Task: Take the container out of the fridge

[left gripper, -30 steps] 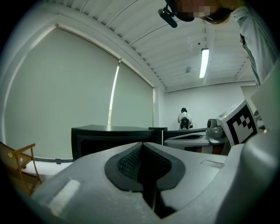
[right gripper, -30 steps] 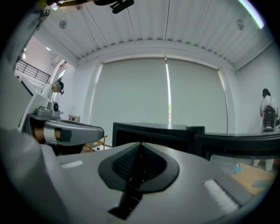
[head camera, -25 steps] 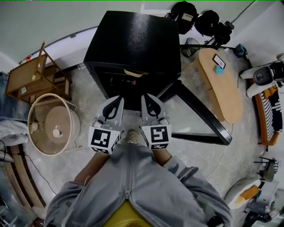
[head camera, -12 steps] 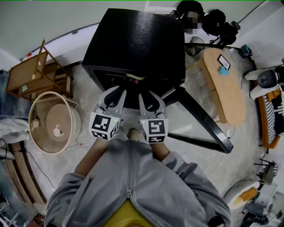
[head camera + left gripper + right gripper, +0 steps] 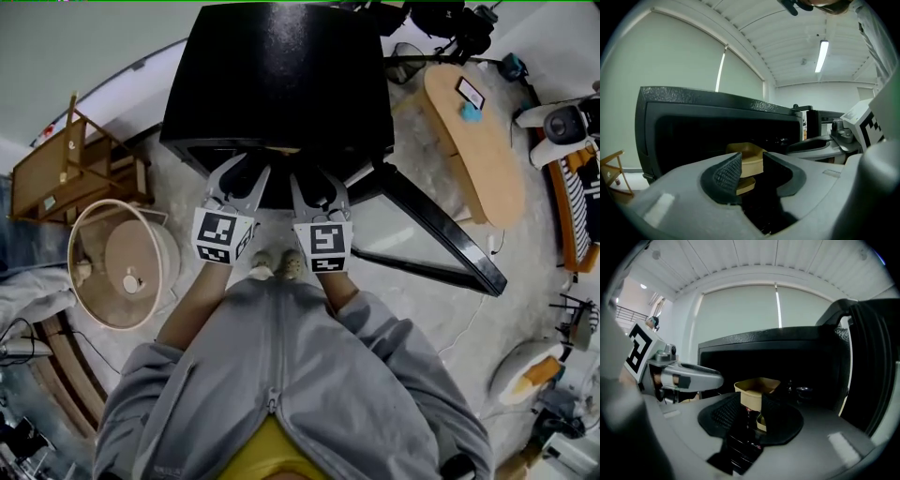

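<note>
Container [image 5: 745, 157] in fridge [image 5: 281, 75]: likely light, crushable; grip sides gently. Left gripper [image 5: 751, 171], right gripper [image 5: 751, 409] jaws opening, holding nothing.

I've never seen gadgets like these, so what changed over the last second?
The left gripper and right gripper moved forward to the open front of the black fridge, and their fingers are opening. Nothing is gripped: the tan container shows beyond each gap, untouched. It still sits inside the fridge, and the door stays open.
</note>
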### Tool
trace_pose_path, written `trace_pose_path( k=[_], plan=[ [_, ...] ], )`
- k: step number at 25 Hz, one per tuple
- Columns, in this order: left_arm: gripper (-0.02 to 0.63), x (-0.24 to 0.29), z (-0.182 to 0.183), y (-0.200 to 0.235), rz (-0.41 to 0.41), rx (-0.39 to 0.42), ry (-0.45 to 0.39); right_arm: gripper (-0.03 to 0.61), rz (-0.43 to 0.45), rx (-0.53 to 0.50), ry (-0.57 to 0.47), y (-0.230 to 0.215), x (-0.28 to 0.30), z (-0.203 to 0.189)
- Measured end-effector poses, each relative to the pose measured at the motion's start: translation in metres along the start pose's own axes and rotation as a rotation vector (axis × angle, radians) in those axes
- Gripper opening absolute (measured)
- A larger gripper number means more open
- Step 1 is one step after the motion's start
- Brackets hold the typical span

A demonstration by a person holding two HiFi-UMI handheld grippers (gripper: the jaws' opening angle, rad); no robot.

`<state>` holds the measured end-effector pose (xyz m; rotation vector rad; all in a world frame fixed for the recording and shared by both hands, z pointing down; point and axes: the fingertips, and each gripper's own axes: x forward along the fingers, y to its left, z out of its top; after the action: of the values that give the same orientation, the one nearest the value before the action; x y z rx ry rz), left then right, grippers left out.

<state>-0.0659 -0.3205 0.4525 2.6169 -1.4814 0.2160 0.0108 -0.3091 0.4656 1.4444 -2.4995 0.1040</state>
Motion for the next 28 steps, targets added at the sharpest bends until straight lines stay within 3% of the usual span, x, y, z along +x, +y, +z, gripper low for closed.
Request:
trace_pose_path(
  k=[7,14,21,28],
  plan=[
    [0.163,0.022,-0.026,0.014,-0.024,-0.007,0.046,0.17,-0.013,0.011,0.033,-0.006,0.015,-0.019],
    [0.247,0.041,-0.044,0.022,-0.046,0.002,0.095,0.216,-0.009,0.032,0.047,-0.01,0.03,-0.028],
    [0.267,0.053,-0.045,0.027,-0.063,0.026,0.1,0.238,0.006,0.048,0.073,-0.013,0.044,-0.038],
    [0.267,0.064,-0.04,0.02,-0.131,0.066,0.1,0.238,0.032,0.047,0.078,-0.014,0.058,-0.038]
  ],
)
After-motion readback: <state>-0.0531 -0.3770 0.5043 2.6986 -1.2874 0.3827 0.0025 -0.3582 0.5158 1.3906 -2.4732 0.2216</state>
